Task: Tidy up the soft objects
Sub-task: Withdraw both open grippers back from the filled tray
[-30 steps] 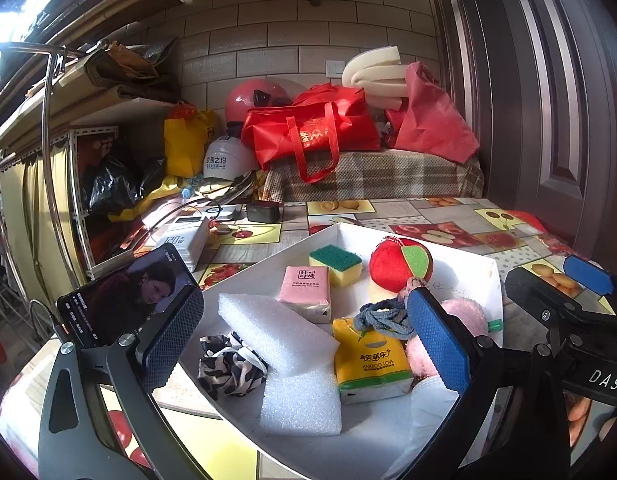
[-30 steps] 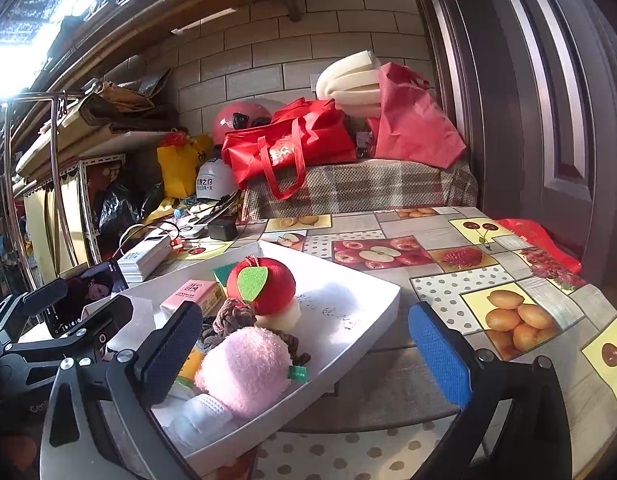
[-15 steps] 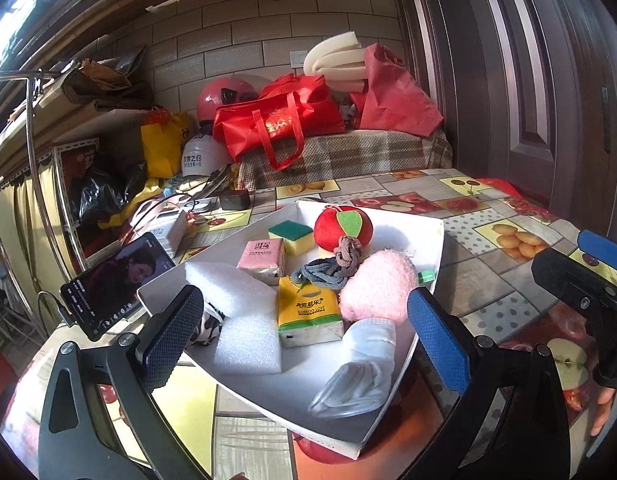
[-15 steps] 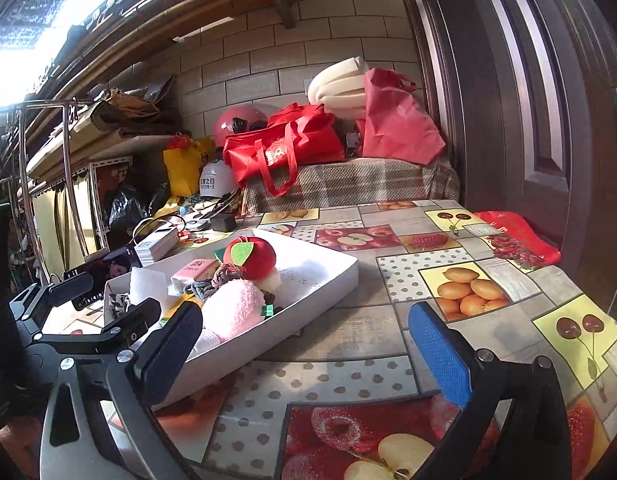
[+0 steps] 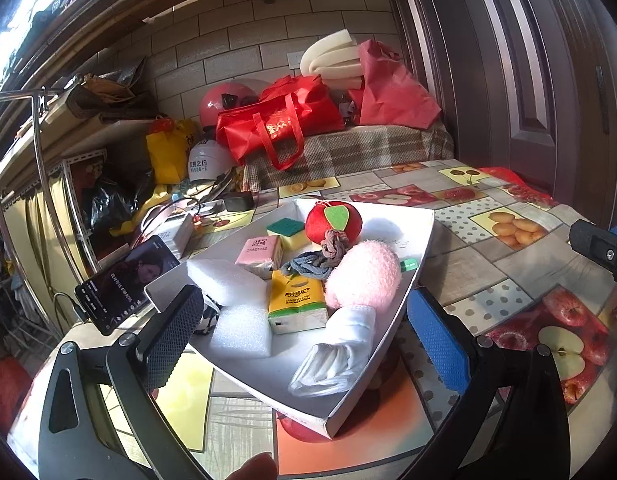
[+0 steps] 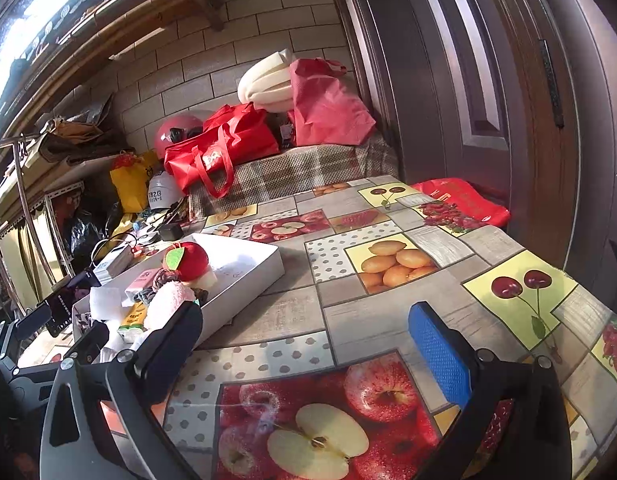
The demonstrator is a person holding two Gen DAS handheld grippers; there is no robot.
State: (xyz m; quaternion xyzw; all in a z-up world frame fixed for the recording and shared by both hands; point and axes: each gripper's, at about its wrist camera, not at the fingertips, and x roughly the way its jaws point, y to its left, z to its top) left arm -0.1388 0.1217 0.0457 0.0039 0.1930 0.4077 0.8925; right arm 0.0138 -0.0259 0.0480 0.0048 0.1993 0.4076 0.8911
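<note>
On a table covered with a fruit-print oilcloth (image 5: 504, 268), a black smartphone (image 5: 126, 282) with its screen lit leans at the far left, just beside a shallow white cardboard tray (image 5: 422, 256) that holds the soft objects. In the left wrist view the left gripper (image 5: 304, 330) hangs low in front of the tray's near corner, its black pad and blue pad spread wide with nothing between them. Inside the tray, from the left: two white foam blocks (image 5: 232, 292), one resting partly on the other; a pink tissue packet (image 5: 258, 254); a yellow tissue pack with green lettering (image 5: 296, 304); and a green-and-yellow sponge (image 5: 288, 232) toward the back. Next come a grey knotted cord (image 5: 316, 260), a red plush apple with a green felt leaf (image 5: 334, 222) and a fluffy pink plush (image 5: 364, 276), the cord lying against both. A folded white cloth (image 5: 336, 354) lies nearest the front corner.

In the right wrist view the right gripper (image 6: 306, 334) hovers over bare oilcloth to the right of the tray (image 6: 264, 270), its fingers likewise wide apart and empty. A flat red bag (image 6: 460, 200) lies at the table's far right edge, beside a dark wooden door (image 6: 468, 80).
</note>
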